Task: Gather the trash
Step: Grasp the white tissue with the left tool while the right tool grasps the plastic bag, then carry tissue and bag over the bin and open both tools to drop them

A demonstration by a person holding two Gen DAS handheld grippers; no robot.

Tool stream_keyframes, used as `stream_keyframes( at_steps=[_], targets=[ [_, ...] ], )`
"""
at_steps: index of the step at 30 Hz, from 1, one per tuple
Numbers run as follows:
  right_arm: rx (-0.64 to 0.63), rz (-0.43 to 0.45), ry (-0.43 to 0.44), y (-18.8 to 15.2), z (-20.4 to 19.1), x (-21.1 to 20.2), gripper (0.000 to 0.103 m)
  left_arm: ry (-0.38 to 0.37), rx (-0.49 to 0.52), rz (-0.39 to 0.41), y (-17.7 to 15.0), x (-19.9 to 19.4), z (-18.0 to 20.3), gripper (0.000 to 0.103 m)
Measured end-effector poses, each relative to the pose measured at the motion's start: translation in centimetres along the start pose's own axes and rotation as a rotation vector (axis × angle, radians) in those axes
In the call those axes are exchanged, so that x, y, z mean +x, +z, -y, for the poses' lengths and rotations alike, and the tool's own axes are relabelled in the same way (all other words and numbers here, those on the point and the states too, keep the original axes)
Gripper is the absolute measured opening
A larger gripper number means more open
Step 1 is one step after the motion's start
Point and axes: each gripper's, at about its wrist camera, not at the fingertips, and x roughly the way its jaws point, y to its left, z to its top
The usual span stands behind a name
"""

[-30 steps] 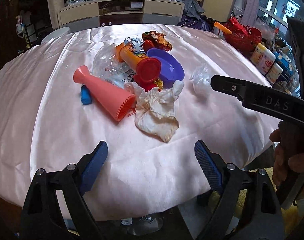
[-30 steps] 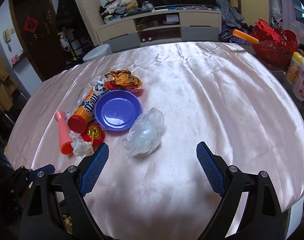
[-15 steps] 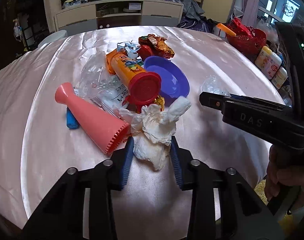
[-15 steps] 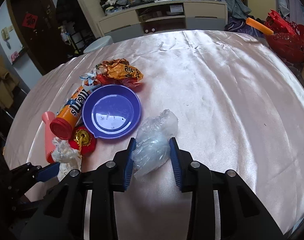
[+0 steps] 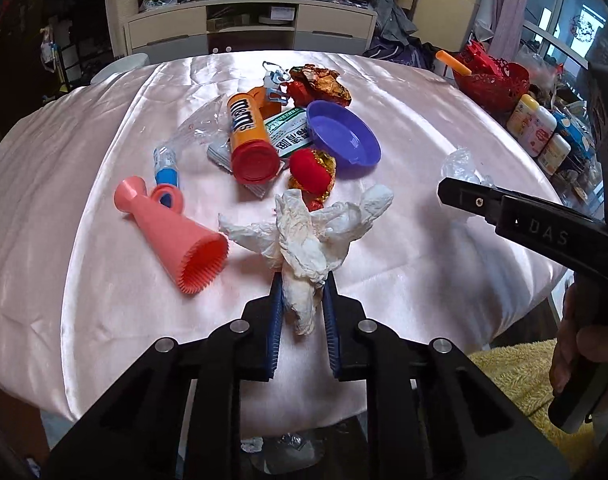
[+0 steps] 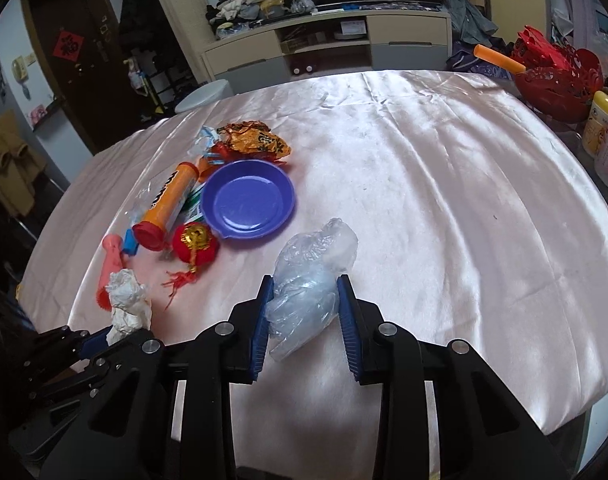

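My left gripper (image 5: 301,280) is shut on a crumpled white tissue (image 5: 308,236), held just above the pink satin tablecloth (image 5: 83,160). The tissue also shows in the right wrist view (image 6: 127,304). My right gripper (image 6: 304,284) is shut on a crumpled clear plastic bag (image 6: 312,280). More trash lies behind: an orange M&M's tube (image 5: 247,136), a gold and red wrapper (image 5: 320,84), a green packet (image 5: 289,136) and clear plastic film (image 5: 195,128).
A purple dish (image 6: 247,200), a red lantern ornament (image 6: 193,242), a pink cone (image 5: 171,236) and a blue cap (image 5: 165,168) lie among the trash. A red basket (image 6: 556,68) and bottles (image 5: 540,132) stand at the right edge.
Both grippers moved forward from open and closed, the left on the tissue, the right on the plastic bag. The tissue is now lifted and pulled toward me.
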Motion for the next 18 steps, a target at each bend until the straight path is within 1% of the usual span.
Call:
stream_keyframes(
  at_steps=[9,12,18],
  targets=[
    [-0.055,-0.019,0.056,-4.9,-3.4,-3.8,0.033,0.017,0.056,0.0,-4.8,-5.2,0.0,0.017],
    [-0.072,-0.028,0.077,-6.4,-4.4,-4.7,0.033,0.028,0.046,0.001,-6.8,-6.8,-0.6,0.017],
    [-0.121,-0.065,0.115,-9.6,-6.5,-5.7,0.033,0.042,-0.007,-0.007,-10.8,-9.0,-2.3,0.017]
  ],
)
